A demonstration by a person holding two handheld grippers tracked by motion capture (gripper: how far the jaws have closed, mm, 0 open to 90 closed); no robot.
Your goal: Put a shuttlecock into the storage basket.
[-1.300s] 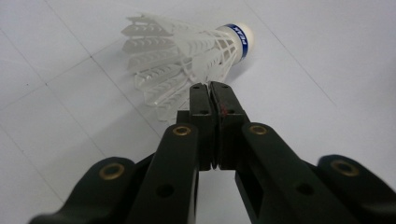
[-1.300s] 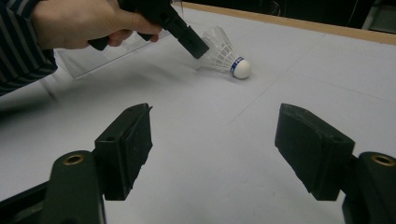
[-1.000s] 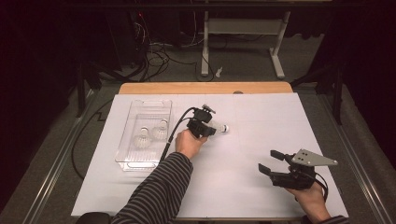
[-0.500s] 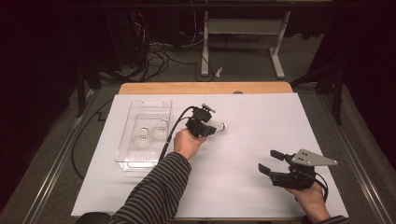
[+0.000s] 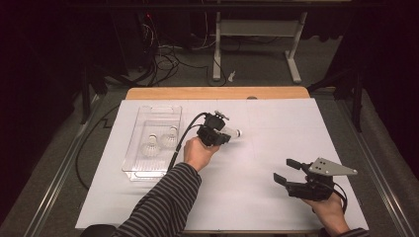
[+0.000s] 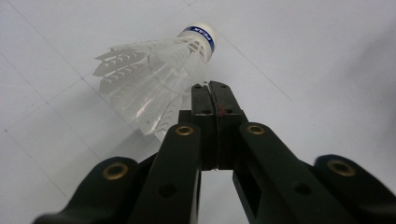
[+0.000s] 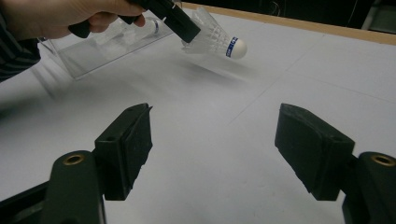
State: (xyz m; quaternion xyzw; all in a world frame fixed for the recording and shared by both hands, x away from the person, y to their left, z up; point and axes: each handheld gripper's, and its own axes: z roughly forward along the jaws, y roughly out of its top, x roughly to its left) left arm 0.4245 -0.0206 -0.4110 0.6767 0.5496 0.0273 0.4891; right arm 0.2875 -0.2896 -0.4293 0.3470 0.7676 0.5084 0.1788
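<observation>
The high view looks forward and down over the whole bench [image 5: 276, 197]. Both gripper views sit low and close, sharing the shuttlecock [image 6: 159, 70] beside the tray [image 5: 129, 165].

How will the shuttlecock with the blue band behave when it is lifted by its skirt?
The shuttlecock is probably very light: the left hand-held gripper pinches just the skirt's edge. The thin, see-through skirt looks flexible and may bend or crack if squeezed hard. Its round cork end suggests it would roll in a curve if dropped.
</observation>
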